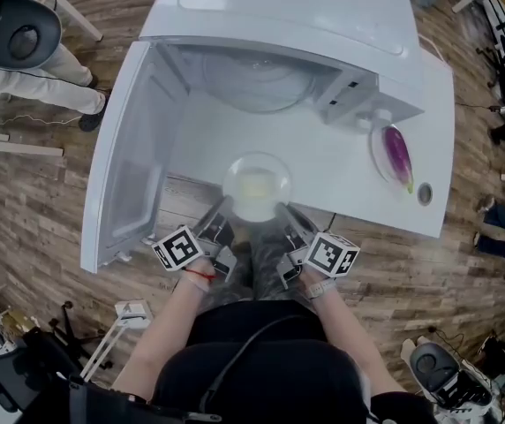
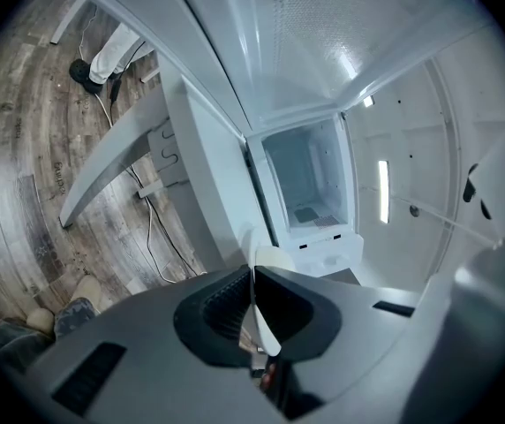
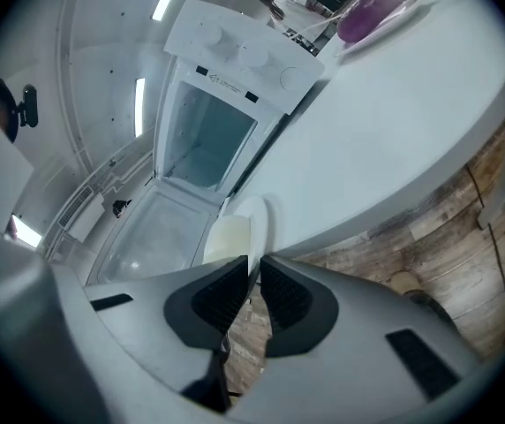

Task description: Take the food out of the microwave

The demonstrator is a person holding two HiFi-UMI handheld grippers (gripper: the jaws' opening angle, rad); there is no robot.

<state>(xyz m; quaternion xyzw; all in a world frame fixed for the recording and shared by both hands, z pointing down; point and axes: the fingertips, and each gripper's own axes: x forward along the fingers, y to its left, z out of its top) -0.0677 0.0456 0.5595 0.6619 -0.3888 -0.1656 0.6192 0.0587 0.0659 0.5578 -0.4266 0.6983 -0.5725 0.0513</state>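
Observation:
A white microwave (image 1: 270, 69) stands on the white table (image 1: 350, 197) with its door (image 1: 133, 162) swung open to the left. In front of it, over the table's near edge, both grippers hold a clear plate (image 1: 258, 188) of pale yellow food (image 1: 257, 186). My left gripper (image 1: 226, 204) is shut on the plate's left rim, my right gripper (image 1: 283, 208) on its right rim. In the left gripper view the thin rim (image 2: 266, 329) runs between the jaws of the left gripper (image 2: 254, 312). In the right gripper view the plate (image 3: 258, 219) and food (image 3: 228, 237) sit just beyond the right gripper (image 3: 252, 281).
A purple eggplant (image 1: 397, 155) lies on a second plate at the table's right, with a small dark round thing (image 1: 424, 193) near it. A person's legs (image 1: 45, 73) stand on the wooden floor at upper left. Chairs and gear ring the table.

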